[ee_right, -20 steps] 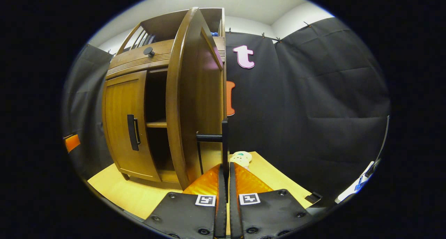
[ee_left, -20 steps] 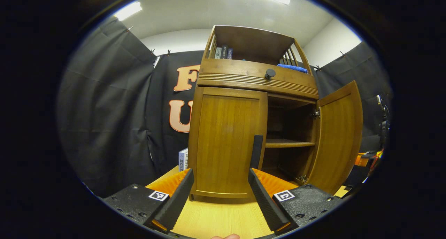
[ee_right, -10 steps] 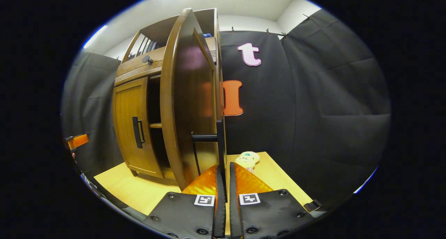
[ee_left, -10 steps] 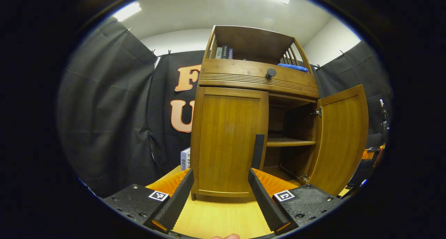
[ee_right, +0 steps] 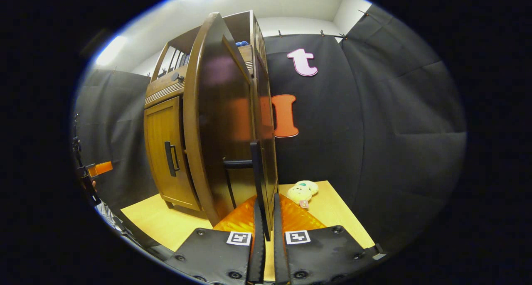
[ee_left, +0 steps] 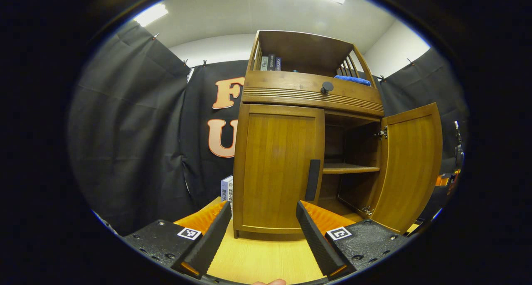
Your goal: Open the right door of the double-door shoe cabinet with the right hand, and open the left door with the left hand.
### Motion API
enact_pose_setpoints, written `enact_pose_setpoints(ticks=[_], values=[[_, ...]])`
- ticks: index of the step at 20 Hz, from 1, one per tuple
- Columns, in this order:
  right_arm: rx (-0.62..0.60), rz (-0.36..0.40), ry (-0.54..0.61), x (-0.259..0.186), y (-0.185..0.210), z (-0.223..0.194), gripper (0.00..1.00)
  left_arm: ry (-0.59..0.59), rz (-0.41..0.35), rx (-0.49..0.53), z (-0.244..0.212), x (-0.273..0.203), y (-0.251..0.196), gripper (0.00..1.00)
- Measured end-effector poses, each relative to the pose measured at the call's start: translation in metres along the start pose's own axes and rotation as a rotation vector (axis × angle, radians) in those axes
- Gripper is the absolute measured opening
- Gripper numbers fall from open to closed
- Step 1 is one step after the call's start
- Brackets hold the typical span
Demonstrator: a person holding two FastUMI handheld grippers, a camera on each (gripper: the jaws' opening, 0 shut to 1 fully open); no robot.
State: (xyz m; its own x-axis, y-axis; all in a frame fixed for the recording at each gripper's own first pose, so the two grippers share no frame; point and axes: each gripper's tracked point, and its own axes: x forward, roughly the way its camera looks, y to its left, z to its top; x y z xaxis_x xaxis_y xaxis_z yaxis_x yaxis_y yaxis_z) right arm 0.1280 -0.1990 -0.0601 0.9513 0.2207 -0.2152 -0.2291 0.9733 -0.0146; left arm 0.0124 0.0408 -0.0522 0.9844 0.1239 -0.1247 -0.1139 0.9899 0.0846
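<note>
Table (ee_right: pixel 332 210): plush toy (ee_right: pixel 304 190) beside right door (ee_right: pixel 224 123) (swung wide)

cabinet (ee_left: pixel 278 168): brown wood | handle (ee_left: pixel 313 180): black | cloth (ee_left: pixel 352 79): blue | tabletop (ee_left: pixel 266 260): light wood

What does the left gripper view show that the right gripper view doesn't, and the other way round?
Left gripper view: the inner shelf, a box beside the cabinet, and the open left gripper facing the left door. Right gripper view: a plush toy on the table, and the right gripper shut on the handle of the right door. Both: the cabinet, its left door shut, its right door open.
</note>
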Motion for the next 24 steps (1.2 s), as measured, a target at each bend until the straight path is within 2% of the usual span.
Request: enact_pose_setpoints(ticks=[1,2,3,4,5,6,7,8,9,10,12,14,15,18,19,22,23,24], values=[[-0.009,-0.001,-0.001,0.0,0.003,0.0,0.16,-0.002,-0.007,-0.004,0.001,0.0,-0.001,0.92],[-0.017,-0.004,-0.001,-0.005,0.006,-0.001,0.17,-0.005,-0.013,-0.004,0.001,0.0,-0.001,0.92],[-0.023,-0.021,-0.006,-0.01,0.006,-0.002,0.22,-0.007,-0.018,-0.002,0.001,0.0,-0.001,0.95],[-0.021,-0.038,-0.005,-0.01,0.006,-0.004,0.22,-0.009,-0.024,-0.002,0.001,0.0,-0.002,0.92],[-0.019,-0.06,-0.008,-0.015,0.005,-0.006,0.09,-0.01,-0.034,-0.006,0.0,0.0,-0.003,0.95],[-0.02,-0.092,-0.009,-0.02,0.003,-0.006,0.22,-0.012,-0.043,-0.013,0.001,0.001,-0.004,0.95],[-0.024,-0.131,-0.012,-0.028,-0.002,-0.008,0.09,-0.015,-0.054,-0.02,0.0,0.002,-0.005,0.95],[-0.025,-0.16,-0.022,-0.038,-0.005,-0.006,0.09,-0.018,-0.067,-0.025,-0.001,0.005,-0.008,0.92],[-0.022,-0.186,-0.037,-0.045,-0.006,-0.001,0.09,-0.024,-0.079,-0.03,-0.003,0.009,-0.011,0.95],[-0.024,-0.214,-0.048,-0.051,-0.007,0.003,0.09,-0.03,-0.094,-0.035,-0.004,0.018,-0.019,0.92],[-0.036,-0.264,-0.058,-0.067,-0.003,0.01,0.09,-0.046,-0.117,-0.044,0.011,0.064,-0.044,0.92],[-0.039,-0.269,-0.069,-0.081,0.017,0.02,0.1,-0.051,-0.129,-0.055,0.015,0.097,-0.054,0.89],[-0.04,-0.265,-0.069,-0.084,0.029,0.022,0.09,-0.052,-0.141,-0.062,0.011,0.108,-0.058,0.93],[-0.019,-0.235,-0.041,-0.092,0.064,0.017,0.1,-0.031,-0.198,-0.076,-0.002,0.141,-0.08,0.8],[-0.008,-0.225,-0.038,-0.093,0.075,0.015,0.1,-0.028,-0.217,-0.066,-0.006,0.154,-0.089,0.83],[0.02,-0.225,-0.046,-0.101,0.089,0.013,0.09,-0.015,-0.243,-0.051,-0.016,0.177,-0.106,0.61],[0.03,-0.219,-0.05,-0.101,0.094,0.012,0.22,-0.009,-0.252,-0.06,-0.018,0.183,-0.112,0.58],[0.036,-0.22,-0.053,-0.102,0.097,0.011,0.22,-0.006,-0.257,-0.063,-0.021,0.192,-0.116,0.58]])
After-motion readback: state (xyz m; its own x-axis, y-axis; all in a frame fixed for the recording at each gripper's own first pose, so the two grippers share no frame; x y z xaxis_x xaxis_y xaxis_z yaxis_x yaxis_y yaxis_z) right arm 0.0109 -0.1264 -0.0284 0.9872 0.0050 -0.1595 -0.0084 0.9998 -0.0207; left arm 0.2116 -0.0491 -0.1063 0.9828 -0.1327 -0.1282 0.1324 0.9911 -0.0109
